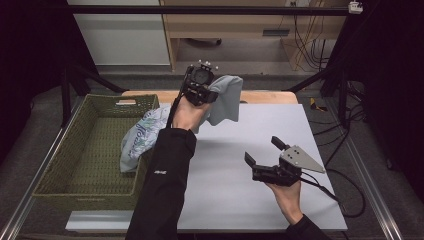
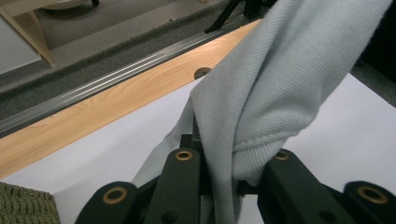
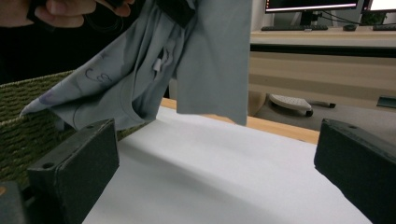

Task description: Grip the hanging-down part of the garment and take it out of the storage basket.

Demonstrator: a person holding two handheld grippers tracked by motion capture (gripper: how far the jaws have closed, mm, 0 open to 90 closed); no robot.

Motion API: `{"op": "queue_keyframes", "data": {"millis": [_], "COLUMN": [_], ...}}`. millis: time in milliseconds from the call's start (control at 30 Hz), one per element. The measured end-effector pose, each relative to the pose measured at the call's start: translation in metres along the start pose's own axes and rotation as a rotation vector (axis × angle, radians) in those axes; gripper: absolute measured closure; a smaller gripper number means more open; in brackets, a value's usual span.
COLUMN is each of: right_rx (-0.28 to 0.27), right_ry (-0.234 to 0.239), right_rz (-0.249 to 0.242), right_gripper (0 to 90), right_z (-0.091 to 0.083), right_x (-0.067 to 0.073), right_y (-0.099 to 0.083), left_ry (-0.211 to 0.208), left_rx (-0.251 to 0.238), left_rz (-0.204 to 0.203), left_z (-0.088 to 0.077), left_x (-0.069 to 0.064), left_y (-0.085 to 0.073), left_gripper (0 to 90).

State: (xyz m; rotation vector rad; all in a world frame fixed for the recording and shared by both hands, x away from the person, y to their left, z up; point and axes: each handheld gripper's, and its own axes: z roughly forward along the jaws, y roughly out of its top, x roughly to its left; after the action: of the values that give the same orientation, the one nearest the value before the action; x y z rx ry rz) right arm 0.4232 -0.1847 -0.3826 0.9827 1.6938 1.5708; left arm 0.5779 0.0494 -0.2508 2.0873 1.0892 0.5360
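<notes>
The left tool (image 1: 200, 85) is clamped on a fold of the grey garment (image 1: 225, 97), lifted above the counter's (image 1: 260, 200) far edge. The cloth trails down-left over the rim of the green woven basket (image 1: 65, 185). The right tool (image 1: 267, 155) hovers with jaws wide apart, holding nothing, above bare white counter.

The grey shirt (image 2: 261, 107) hides the left gripper (image 2: 229, 186) pads. The shirt's printed lettering (image 1: 141, 134) is too small to read.
</notes>
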Motion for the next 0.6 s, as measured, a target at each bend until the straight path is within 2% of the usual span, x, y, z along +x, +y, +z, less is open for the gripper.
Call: {"op": "queue_keyframes", "data": {"millis": [333,467,567,600], "right_rx": [-0.01,-0.003,0.008,0.009], "right_ry": [-0.004,-0.007,0.007,0.006], "right_rz": [-0.01,-0.013,-0.013,-0.022], "right_gripper": [0.5,0.6,0.6,0.5], "right_z": [0.03,0.043,0.055,0.058], "right_x": [0.012,0.016,0.021,0.023], "right_y": [0.01,0.011,0.013,0.013], "left_ry": [-0.004,-0.007,-0.01,-0.007], "left_rx": [-0.004,-0.002,0.007,-0.004], "left_rz": [0.0,0.004,0.011,0.006], "left_z": [-0.001,-0.003,-0.004,-0.004], "left_x": [0.0,0.002,0.003,0.003], "left_y": [0.0,0.0,0.001,0.001], "left_gripper": [80.4,80.4,80.4,80.4]}}
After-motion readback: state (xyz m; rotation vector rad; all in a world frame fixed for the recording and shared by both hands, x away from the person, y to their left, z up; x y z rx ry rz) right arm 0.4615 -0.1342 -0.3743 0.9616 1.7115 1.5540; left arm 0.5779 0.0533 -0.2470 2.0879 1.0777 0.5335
